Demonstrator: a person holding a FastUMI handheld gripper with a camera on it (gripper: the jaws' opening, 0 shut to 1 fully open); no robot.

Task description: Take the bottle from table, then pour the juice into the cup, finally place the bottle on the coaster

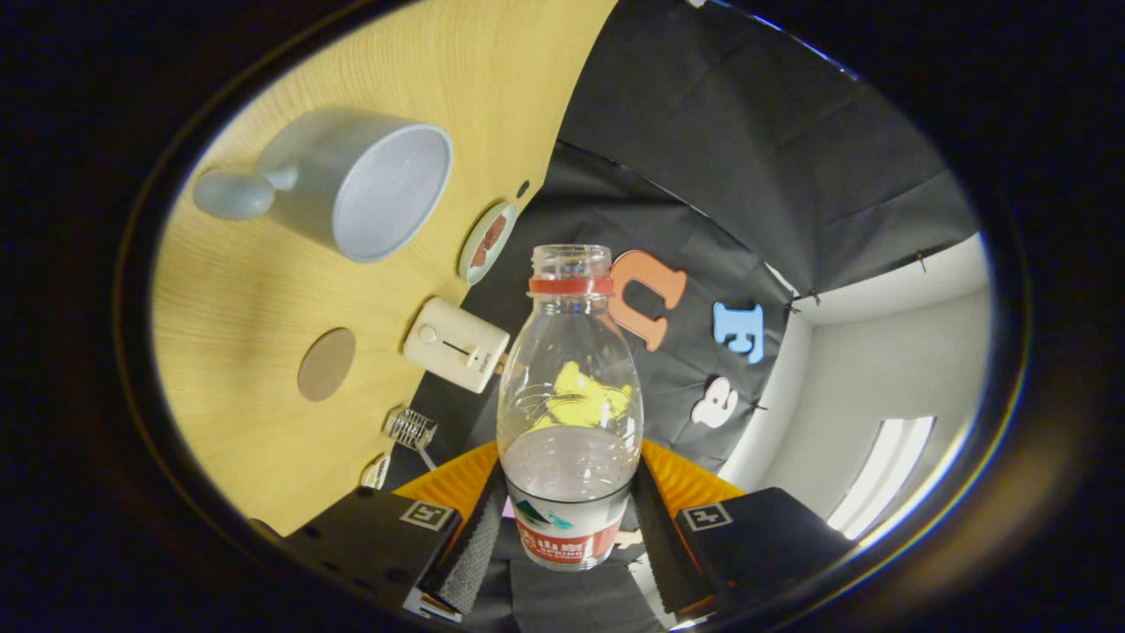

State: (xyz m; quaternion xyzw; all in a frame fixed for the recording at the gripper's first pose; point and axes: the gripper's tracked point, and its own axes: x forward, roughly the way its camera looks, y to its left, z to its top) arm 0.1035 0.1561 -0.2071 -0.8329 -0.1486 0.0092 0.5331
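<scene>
Between the claw (569,527) fingers: bottle (569,413) clamped at its label band, cap off, view rolled so the table (237,352) stands on edge.
Fingers closed on both sides. Cup (369,189) lies well beyond and left, mouth facing the claw; coaster (326,363) nearer. Roll probably serves the pour; neck not yet over the cup.

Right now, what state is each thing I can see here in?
Bottle: uncapped, clear, gripped at its label.
Claw: shut on the bottle, one finger on each side.
Cup: empty, standing on the table beyond the fingers.
Coaster: bare, nothing on it.
Small dish: holds something brown.
</scene>
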